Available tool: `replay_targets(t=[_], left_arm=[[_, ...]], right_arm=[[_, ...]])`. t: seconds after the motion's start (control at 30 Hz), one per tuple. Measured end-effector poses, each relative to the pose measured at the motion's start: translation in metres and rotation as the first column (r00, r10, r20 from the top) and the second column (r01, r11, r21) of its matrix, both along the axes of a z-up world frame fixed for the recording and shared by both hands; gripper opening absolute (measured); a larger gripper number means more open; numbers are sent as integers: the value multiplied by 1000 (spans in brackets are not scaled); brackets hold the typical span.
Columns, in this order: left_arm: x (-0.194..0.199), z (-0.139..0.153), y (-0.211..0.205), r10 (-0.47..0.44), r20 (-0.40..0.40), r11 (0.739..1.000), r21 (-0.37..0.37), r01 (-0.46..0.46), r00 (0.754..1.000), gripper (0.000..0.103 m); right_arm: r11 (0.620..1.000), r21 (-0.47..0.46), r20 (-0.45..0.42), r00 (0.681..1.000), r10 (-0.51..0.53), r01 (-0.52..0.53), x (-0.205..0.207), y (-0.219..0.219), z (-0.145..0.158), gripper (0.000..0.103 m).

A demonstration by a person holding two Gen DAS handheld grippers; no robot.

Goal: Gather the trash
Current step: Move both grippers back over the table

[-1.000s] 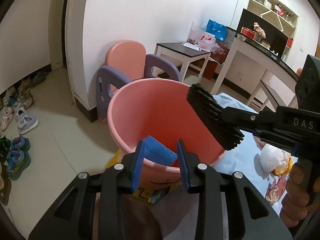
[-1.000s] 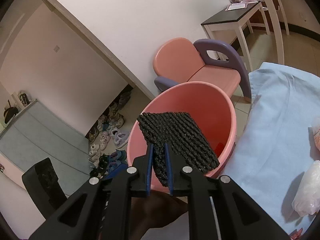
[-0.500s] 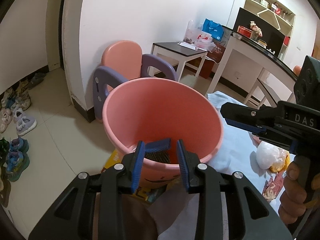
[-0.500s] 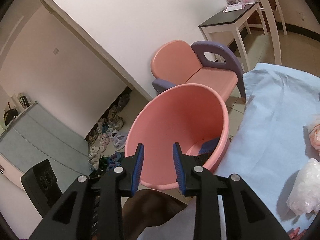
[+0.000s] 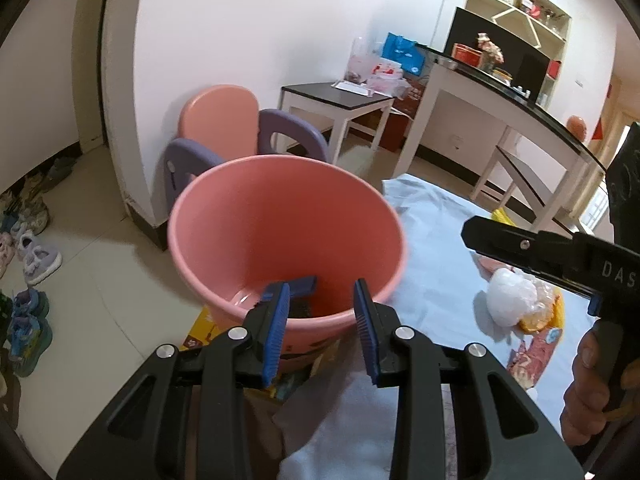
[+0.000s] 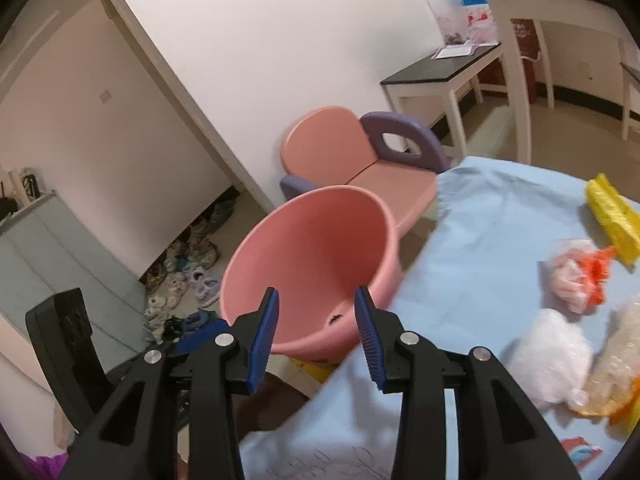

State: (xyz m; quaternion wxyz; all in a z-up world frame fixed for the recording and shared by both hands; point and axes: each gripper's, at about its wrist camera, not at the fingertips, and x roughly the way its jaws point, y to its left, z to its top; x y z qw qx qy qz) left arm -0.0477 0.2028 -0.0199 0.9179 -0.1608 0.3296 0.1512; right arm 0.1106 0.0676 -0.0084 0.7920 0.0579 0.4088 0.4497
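A pink bucket (image 5: 280, 216) stands beside the blue-clothed table (image 5: 436, 264). In its bottom lie a black mesh pad (image 5: 300, 309) and a blue piece (image 5: 302, 284). My left gripper (image 5: 322, 284) hovers at the bucket's near rim with its jaws apart, and the pads press on nothing. My right gripper (image 6: 316, 292) is over the table edge facing the bucket (image 6: 312, 256). Its jaws are opening with nothing between them. One of its fingers (image 5: 520, 244) shows in the left wrist view, with a person's hand (image 5: 588, 380) on the handle.
Trash lies on the cloth: a white plastic wad (image 6: 552, 356), a pink-orange bag (image 6: 576, 284), a yellow wrapper (image 6: 612, 216) and a red wrapper (image 5: 528, 360). A pink and purple child's chair (image 5: 224, 124) stands behind the bucket. Shoes (image 5: 36, 252) line the floor at left.
My right gripper opened and let go of the black mesh pad, which dropped into the bucket. It then drew back toward the table. The left gripper barely moved.
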Motion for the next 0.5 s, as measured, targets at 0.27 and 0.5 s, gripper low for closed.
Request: replay_targets(t=[0.27,0.5], left_arm=[[8,4,-31,-93,12,995,21,93,996,33],[18,4,-57,-176,13,984,22,176,984,33]], right_arm=[[994,-39,130,987,-97,103,-13,-57,14,42],[967,-90,254,945,-207,237,-21,-118,18,46]])
